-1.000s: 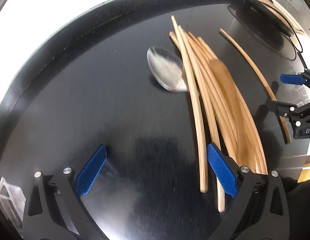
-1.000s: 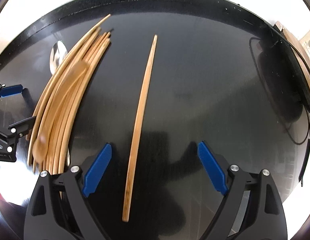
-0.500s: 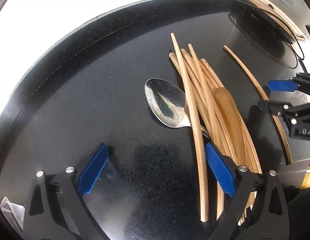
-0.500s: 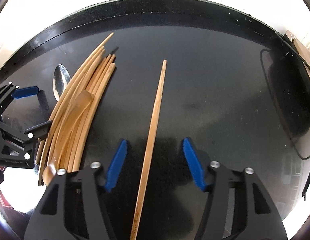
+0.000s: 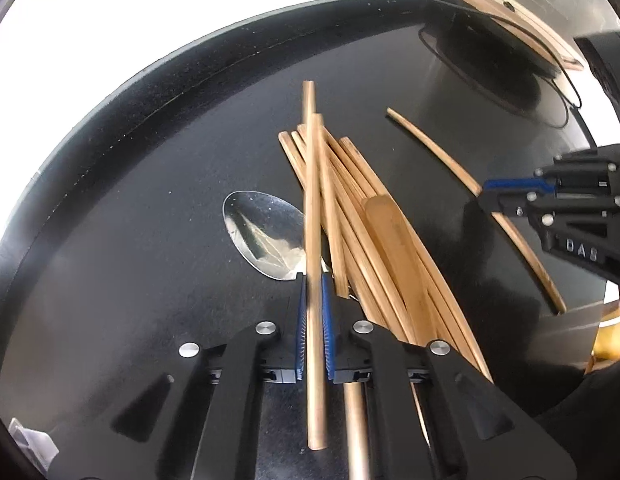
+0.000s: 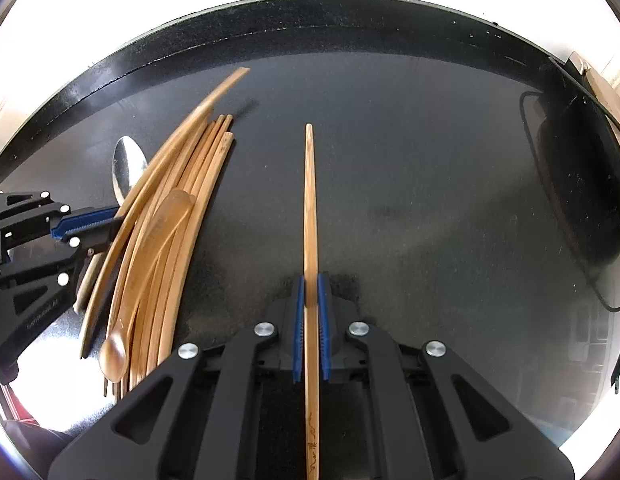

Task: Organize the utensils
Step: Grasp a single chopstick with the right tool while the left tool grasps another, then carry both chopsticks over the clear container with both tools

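Grasp step: I've got one long pale round wooden chopstick (image 5: 313, 216) clamped in my left gripper (image 5: 313, 312), whose fingers just closed on it over the loose chopstick pile (image 5: 362, 216) beside a shiny metal spoon (image 5: 265, 236). Right gripper (image 6: 310, 312) has likewise just clenched on a lone tapered chopstick (image 6: 310, 200) lying apart. Next, probably lift both clear and pair them. Glossy speckled black surface (image 6: 410, 140), likely slippery.

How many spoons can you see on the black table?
2. A metal spoon lies beside the chopstick pile; a wooden spoon rests on top of it. More could hide underneath.
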`<state>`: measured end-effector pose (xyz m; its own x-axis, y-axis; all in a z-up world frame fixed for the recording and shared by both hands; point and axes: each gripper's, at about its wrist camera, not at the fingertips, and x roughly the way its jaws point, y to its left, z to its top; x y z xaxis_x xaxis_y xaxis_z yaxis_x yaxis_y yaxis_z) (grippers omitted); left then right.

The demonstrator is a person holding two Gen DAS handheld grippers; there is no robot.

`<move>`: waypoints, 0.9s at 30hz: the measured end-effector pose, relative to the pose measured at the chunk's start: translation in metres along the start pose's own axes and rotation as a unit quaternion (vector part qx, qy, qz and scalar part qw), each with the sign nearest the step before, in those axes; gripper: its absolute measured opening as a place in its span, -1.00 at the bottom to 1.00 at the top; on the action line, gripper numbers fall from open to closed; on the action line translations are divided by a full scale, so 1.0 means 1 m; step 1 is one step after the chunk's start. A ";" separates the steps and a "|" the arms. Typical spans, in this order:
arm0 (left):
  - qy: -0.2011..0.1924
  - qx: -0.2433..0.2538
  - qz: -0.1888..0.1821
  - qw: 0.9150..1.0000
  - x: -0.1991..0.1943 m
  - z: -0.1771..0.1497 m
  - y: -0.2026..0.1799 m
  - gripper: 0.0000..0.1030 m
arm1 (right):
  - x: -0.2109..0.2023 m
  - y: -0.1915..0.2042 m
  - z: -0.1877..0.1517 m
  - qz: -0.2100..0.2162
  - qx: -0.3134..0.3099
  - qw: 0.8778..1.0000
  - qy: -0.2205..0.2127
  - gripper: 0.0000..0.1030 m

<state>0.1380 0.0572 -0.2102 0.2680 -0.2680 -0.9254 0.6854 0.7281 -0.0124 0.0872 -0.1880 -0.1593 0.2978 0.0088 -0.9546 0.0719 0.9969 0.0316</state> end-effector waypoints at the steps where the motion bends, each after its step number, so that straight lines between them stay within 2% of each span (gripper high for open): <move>1: 0.000 -0.002 0.005 1.000 0.000 0.000 0.000 -0.88 | 0.000 -0.002 0.000 0.001 0.002 1.000 0.002 -0.86; 5: -0.010 -0.023 0.011 1.000 -0.010 -0.002 0.004 -0.88 | -0.008 -0.007 -0.002 -0.001 0.004 1.000 -0.010 -0.86; 6: -0.015 -0.017 -0.002 1.000 -0.012 -0.002 0.004 -0.88 | -0.012 -0.007 -0.001 -0.002 0.003 1.000 -0.015 -0.86; 16: -0.039 -0.072 0.028 0.996 -0.062 -0.021 0.022 -0.88 | -0.051 0.010 -0.007 0.011 -0.025 0.998 -0.053 -0.86; 22: -0.048 -0.133 0.051 0.989 -0.103 -0.054 0.048 -0.88 | -0.071 0.055 -0.011 0.034 -0.067 0.995 -0.062 -0.86; 27: -0.053 -0.183 0.081 0.978 -0.137 -0.095 0.075 -0.88 | -0.080 0.107 -0.006 0.063 -0.116 0.989 -0.067 -0.86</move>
<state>0.0881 0.2085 -0.1208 0.4356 -0.1803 -0.8819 0.3456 0.9381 -0.0211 0.0653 -0.0819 -0.0813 0.4144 0.1389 -0.8994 -0.1889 0.9799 0.0643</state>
